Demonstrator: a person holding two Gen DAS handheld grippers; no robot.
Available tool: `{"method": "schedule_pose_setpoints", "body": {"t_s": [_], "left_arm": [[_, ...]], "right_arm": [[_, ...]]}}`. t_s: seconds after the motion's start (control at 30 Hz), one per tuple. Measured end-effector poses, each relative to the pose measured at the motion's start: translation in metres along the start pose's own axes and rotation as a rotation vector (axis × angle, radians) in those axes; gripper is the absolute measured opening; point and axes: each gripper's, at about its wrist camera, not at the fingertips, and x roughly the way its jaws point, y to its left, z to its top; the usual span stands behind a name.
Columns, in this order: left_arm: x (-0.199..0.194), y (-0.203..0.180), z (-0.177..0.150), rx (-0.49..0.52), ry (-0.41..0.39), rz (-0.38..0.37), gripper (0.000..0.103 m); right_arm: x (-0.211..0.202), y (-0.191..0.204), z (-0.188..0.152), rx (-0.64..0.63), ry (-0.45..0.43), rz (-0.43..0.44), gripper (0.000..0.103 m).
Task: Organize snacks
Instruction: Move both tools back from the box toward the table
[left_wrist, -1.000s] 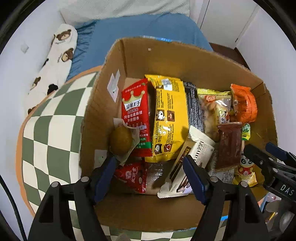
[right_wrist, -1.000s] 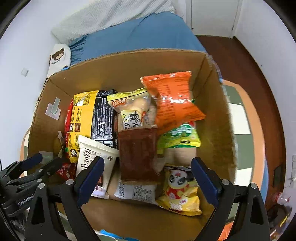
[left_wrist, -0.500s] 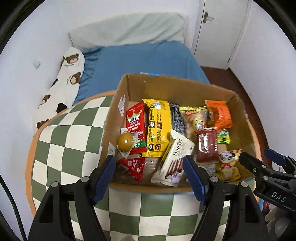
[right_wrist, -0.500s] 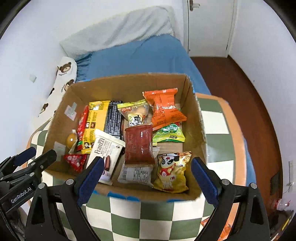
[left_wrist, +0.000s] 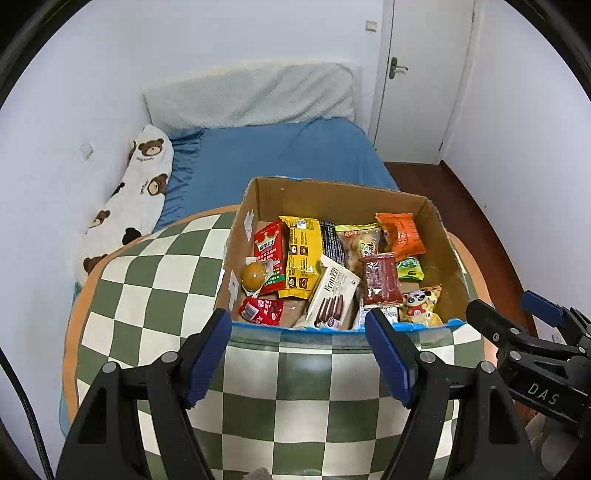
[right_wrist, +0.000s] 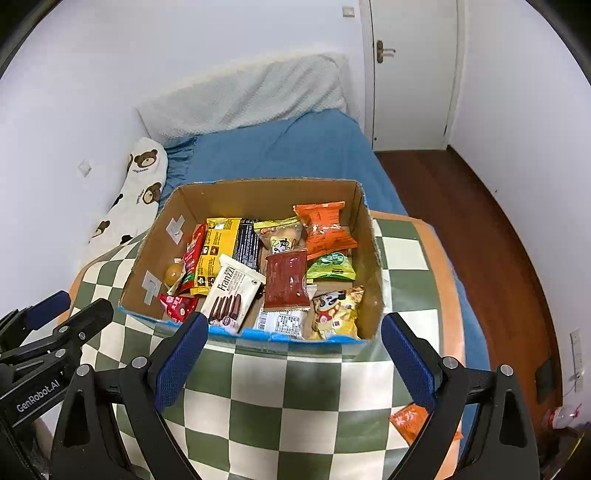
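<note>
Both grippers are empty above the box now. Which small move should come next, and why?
Probably swing the right gripper down to the orange packet on the checkered cloth near its right finger. It is the only snack visible outside the box, and both grippers stand open and empty.

I see a bed with a blue sheet along the white wall, a grey-white pillow at its head, a bear-print bolster beside it, a white door, and dark wood floor.
</note>
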Motion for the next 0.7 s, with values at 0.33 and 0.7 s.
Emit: {"method": "schedule_pose_setpoints", "body": {"t_s": [0.33,0.7], "left_arm": [[-0.029,-0.011,-0.015,0.0,-0.058,0.005,0.073],[0.02,-0.03,-0.06,-0.027,0.082,0.0,0.073]], "right_arm": [[-0.035,-0.004,-0.019,0.029,-0.056,0.013,0.097],[0.004,-0.101,-0.067,0.267,0.097,0.01,0.097]]}}
